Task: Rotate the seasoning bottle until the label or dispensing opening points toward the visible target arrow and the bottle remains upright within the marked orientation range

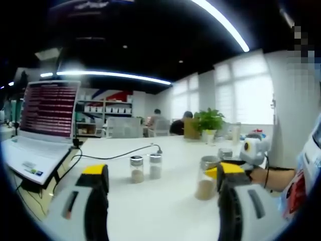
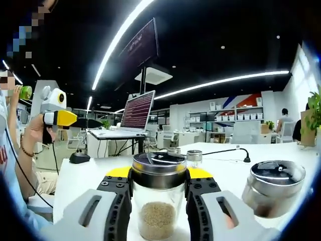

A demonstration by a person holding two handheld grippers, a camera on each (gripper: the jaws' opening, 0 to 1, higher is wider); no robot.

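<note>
Left gripper [image 1: 163, 183]: jaws wide apart, nothing between, above white table [image 1: 165, 201]; two small jars [image 1: 145, 168] ahead. Seasoning bottle [image 2: 158, 198]: clear glass, round metal lid, tan granules inside, upright, clamped between right gripper [image 2: 158, 198] jaws. Tilted second bottle [image 2: 273, 188] just right.

— How was the right claw [image 2: 158, 201] set?

— Its two jaws were clamped on the sides of the seasoning bottle [image 2: 158, 200], just under the lid, holding it upright.

— And the left claw [image 1: 163, 178]?

— Its jaws stood wide apart with nothing between them. In the right gripper view it [image 2: 59, 116] was raised at the far left, gripped by the person's hand [image 2: 36, 131].
</note>
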